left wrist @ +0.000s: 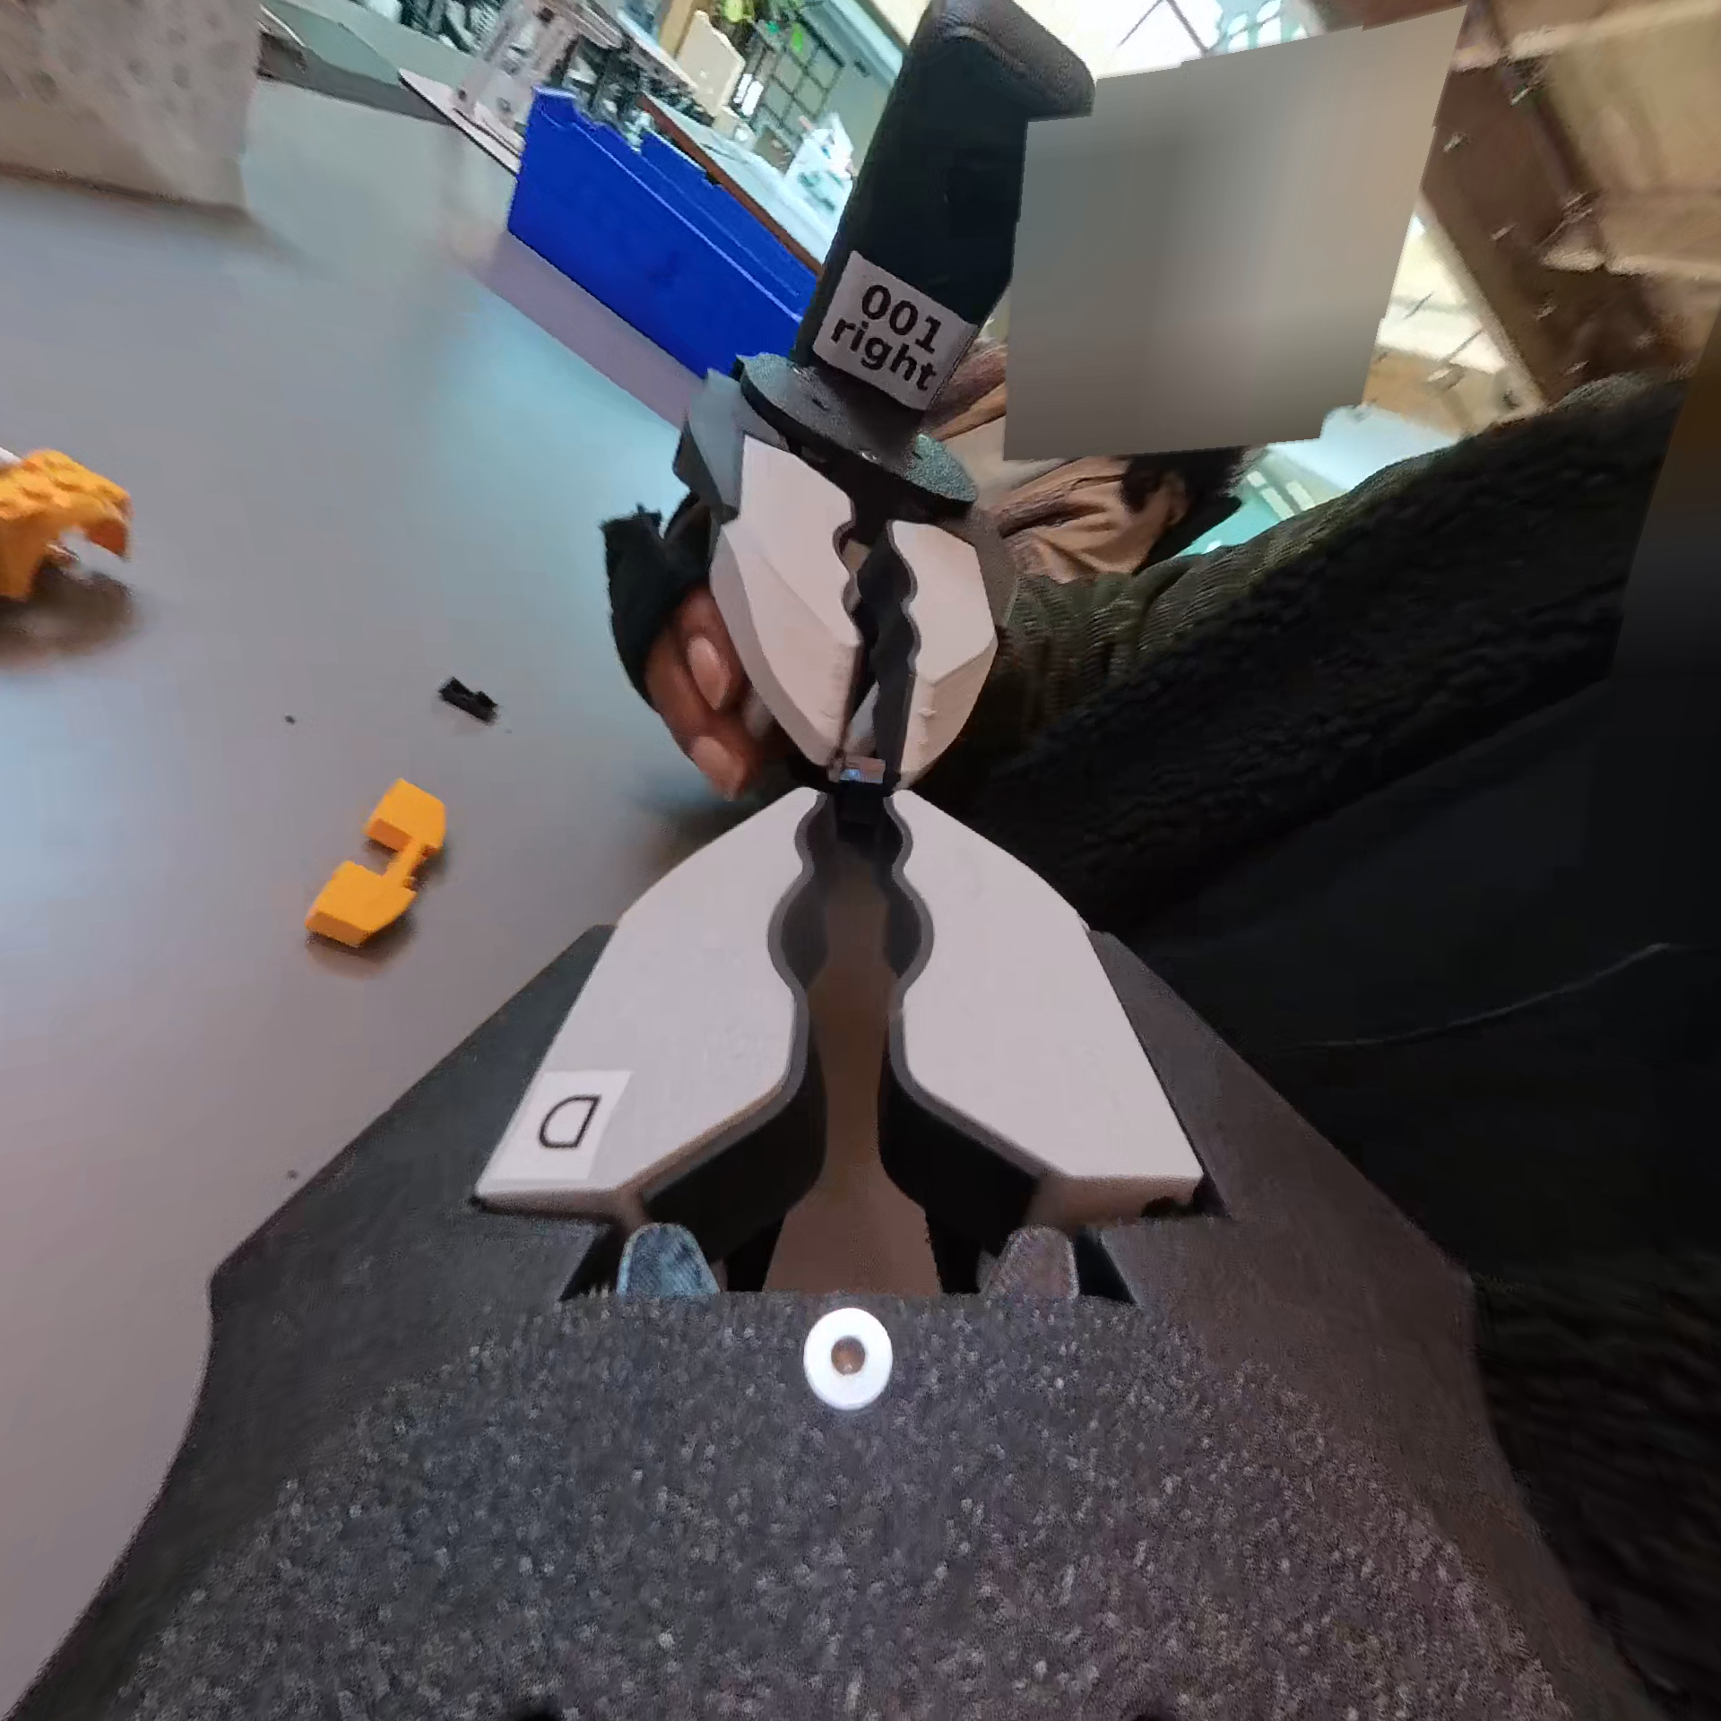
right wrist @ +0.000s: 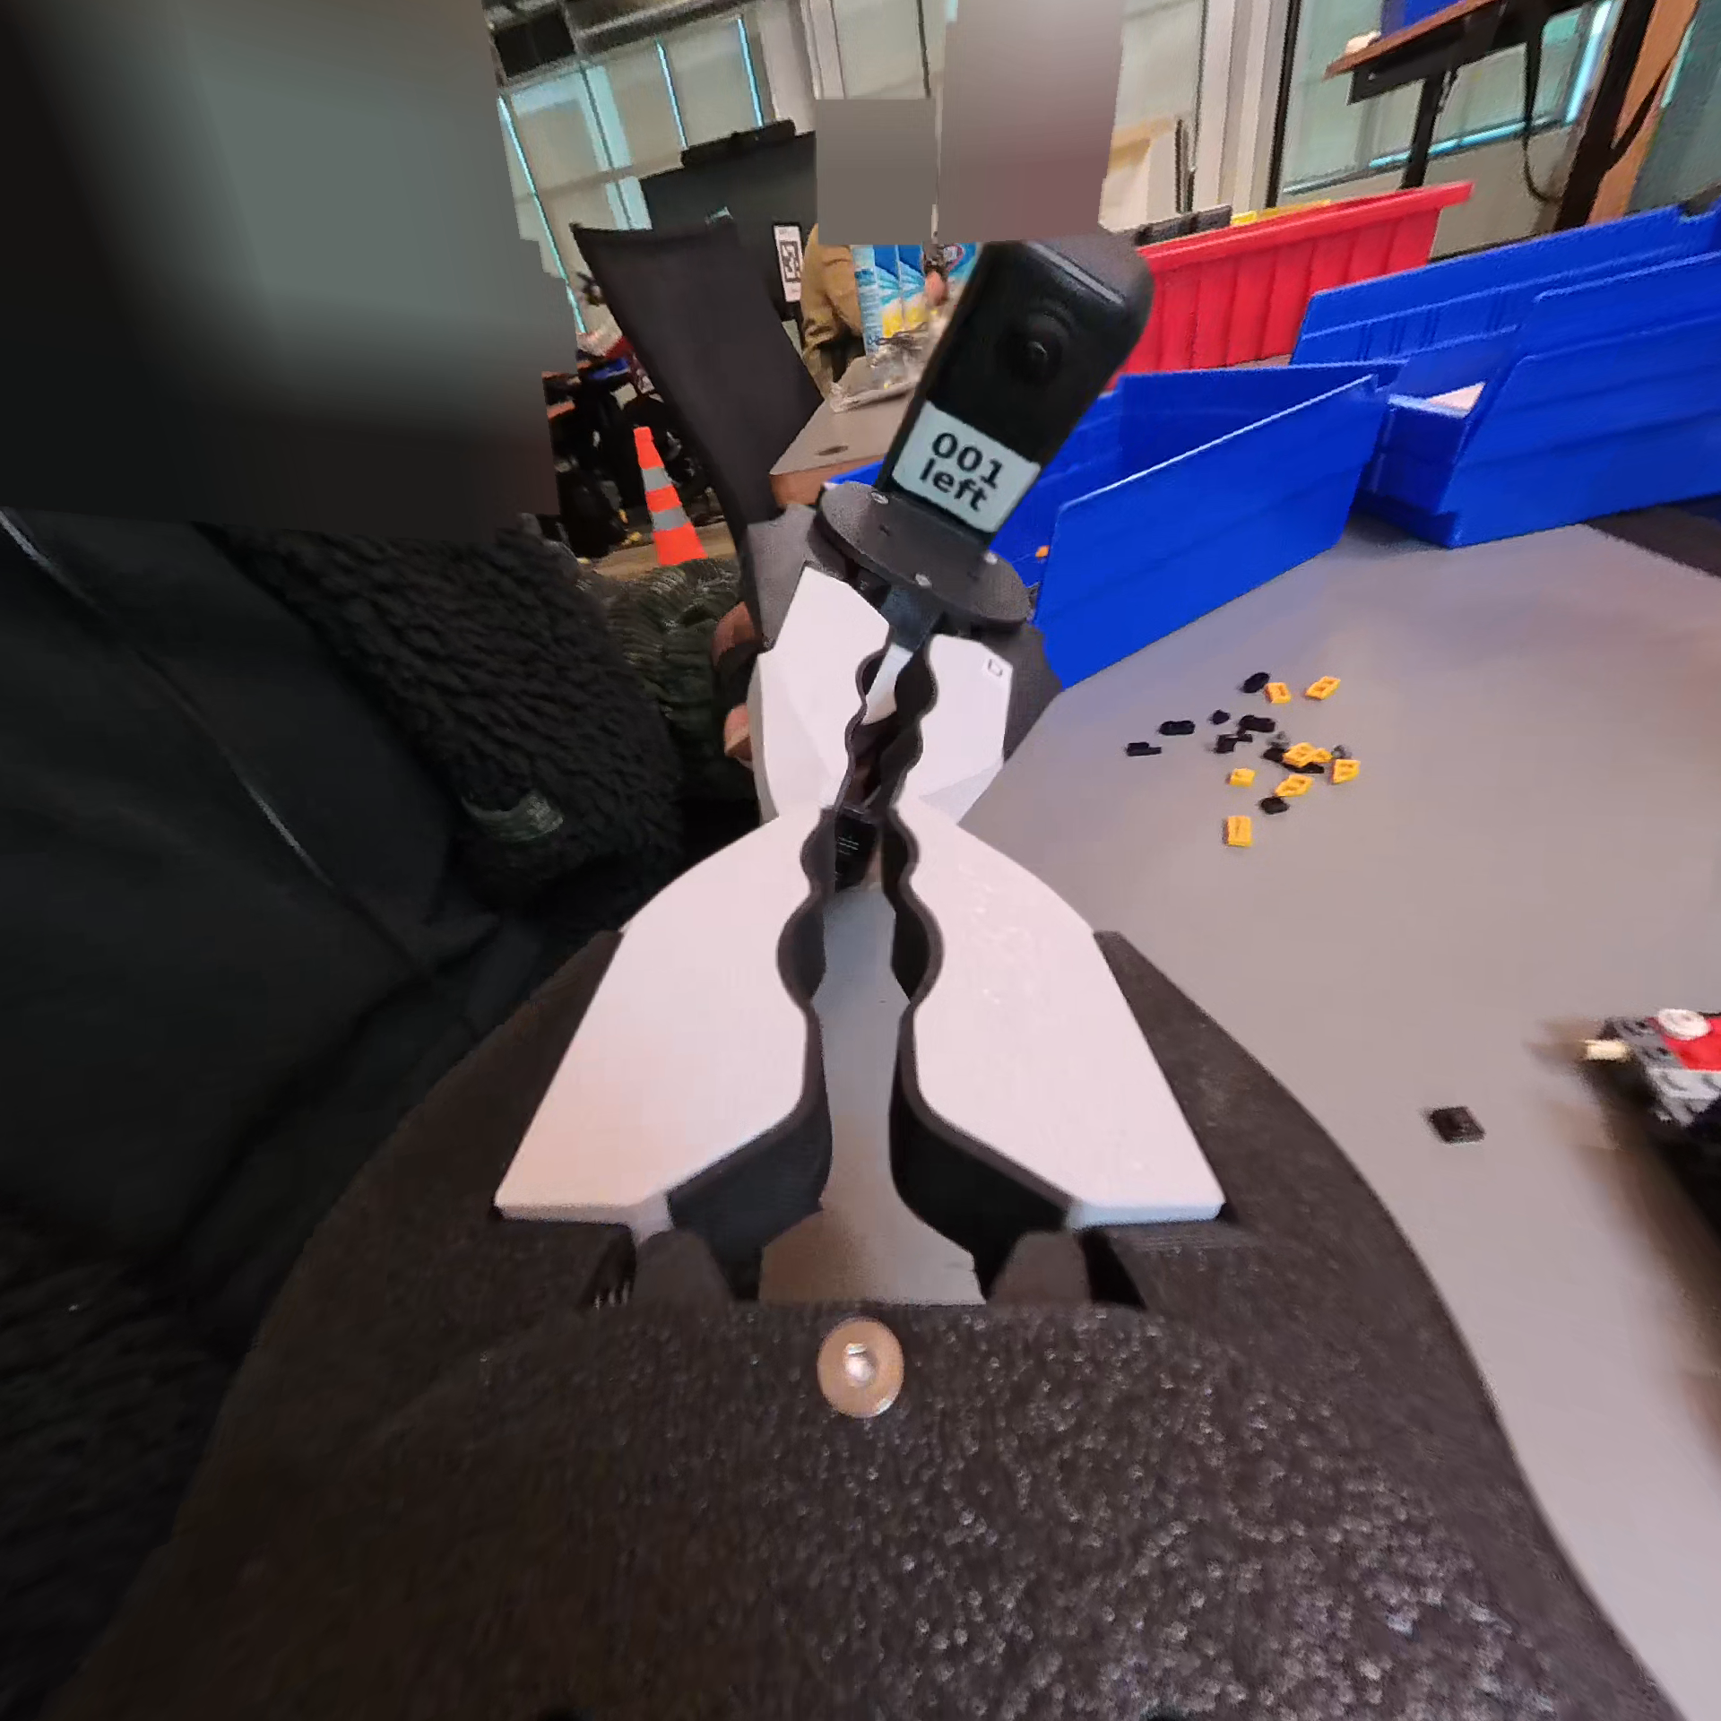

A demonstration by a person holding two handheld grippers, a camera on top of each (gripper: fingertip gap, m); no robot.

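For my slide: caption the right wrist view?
Two white-fingered grippers meet tip to tip on a small black piece above a grey table.

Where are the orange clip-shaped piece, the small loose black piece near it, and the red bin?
orange clip-shaped piece (left wrist: 377, 866), left wrist view, on its middle bridge.
small loose black piece (left wrist: 467, 699), left wrist view, on its centre.
red bin (right wrist: 1294, 270), right wrist view, on its ribbed front wall.

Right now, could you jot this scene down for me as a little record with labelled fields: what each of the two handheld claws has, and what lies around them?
left gripper: tips closed on a small black plastic piece
right gripper: tip to tip with the left, closed on the same small black piece
surface: grey tabletop
left of the grippers: orange C-shaped plastic part, small black bit, larger orange block assembly
right of the grippers: scatter of small orange and black pieces, blue plastic bins, red bin
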